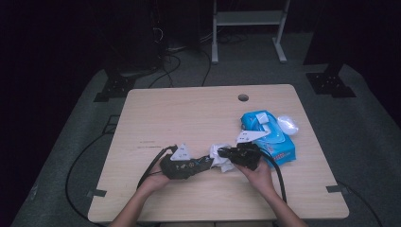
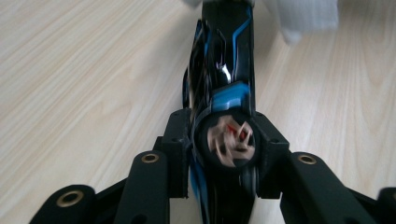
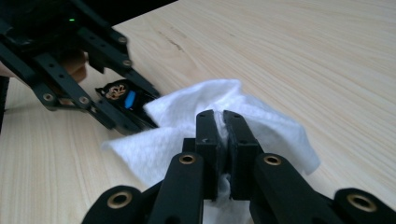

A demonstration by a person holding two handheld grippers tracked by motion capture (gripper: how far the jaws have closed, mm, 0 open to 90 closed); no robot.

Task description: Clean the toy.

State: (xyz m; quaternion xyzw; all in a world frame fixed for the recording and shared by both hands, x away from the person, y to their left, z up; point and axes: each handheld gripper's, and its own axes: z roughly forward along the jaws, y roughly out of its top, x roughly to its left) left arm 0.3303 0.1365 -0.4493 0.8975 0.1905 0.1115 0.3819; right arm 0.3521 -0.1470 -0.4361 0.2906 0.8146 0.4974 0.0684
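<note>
Gripping blurred black-blue object (image 2: 224,84), left claw (image 2: 224,149), top cut off

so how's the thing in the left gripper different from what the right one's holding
The left gripper is shut on a black and blue object, long, rigid and glossy; the right gripper is shut on a white wipe, soft and crumpled. The object sticks straight out from the fingers, while the wipe bunches loosely around its fingers. Both are held just above the wooden table, touching each other.

Black tongs (image 3: 223,122), brass rivets, grey three-cornered plates.
</note>
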